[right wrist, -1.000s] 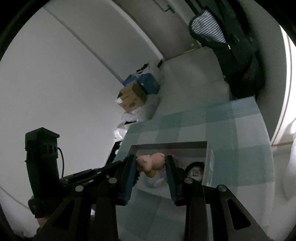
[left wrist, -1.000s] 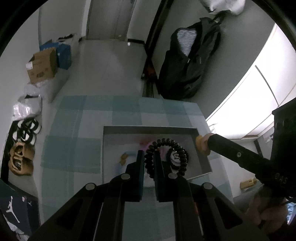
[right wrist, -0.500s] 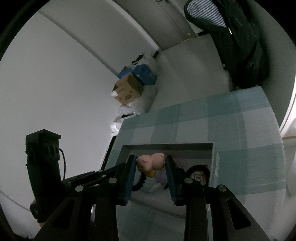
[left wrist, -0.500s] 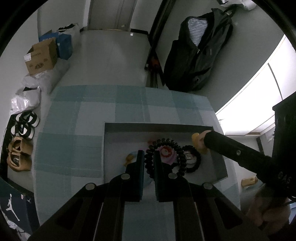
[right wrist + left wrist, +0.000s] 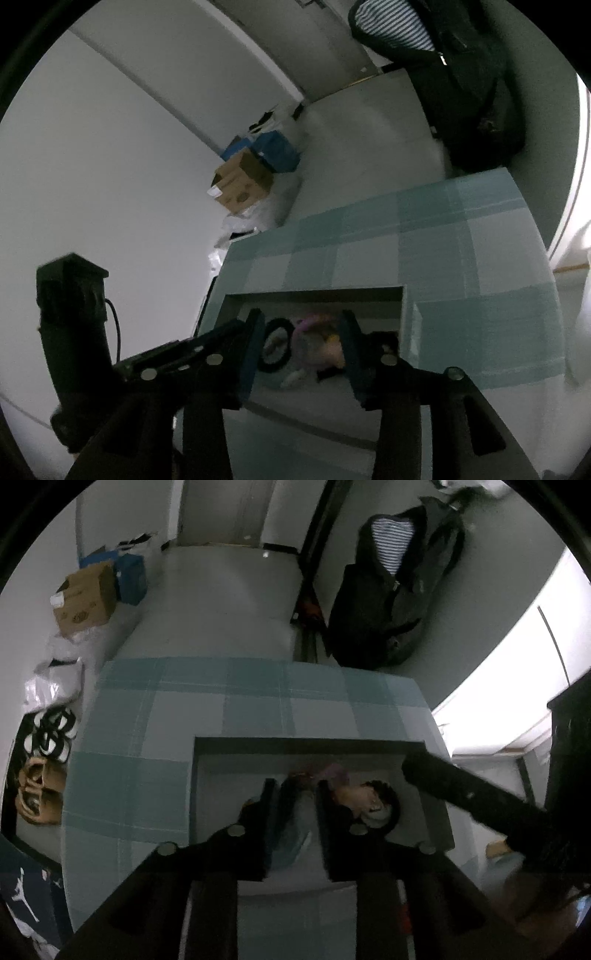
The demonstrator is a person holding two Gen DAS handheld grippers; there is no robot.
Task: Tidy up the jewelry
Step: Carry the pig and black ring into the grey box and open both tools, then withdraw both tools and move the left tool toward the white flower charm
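We see the counter (image 5: 258,709) covered in a check of pale teal and whitish-grey squares. The tray (image 5: 306,744) on it has dark grey walls in the left view and a light grey floor. Inside, we note a black beaded bracelet (image 5: 275,345), a pink and lilac piece (image 5: 314,332) and a yellow spot beside it; finer colours are blurred. The left claw (image 5: 293,801) and the right claw (image 5: 301,343) are black, the latter with blue finger pads (image 5: 249,354). On the floor we see a brown cardboard box (image 5: 86,598), a blue box (image 5: 131,578) and a black bag (image 5: 391,602) with a blue-and-white striped lining.
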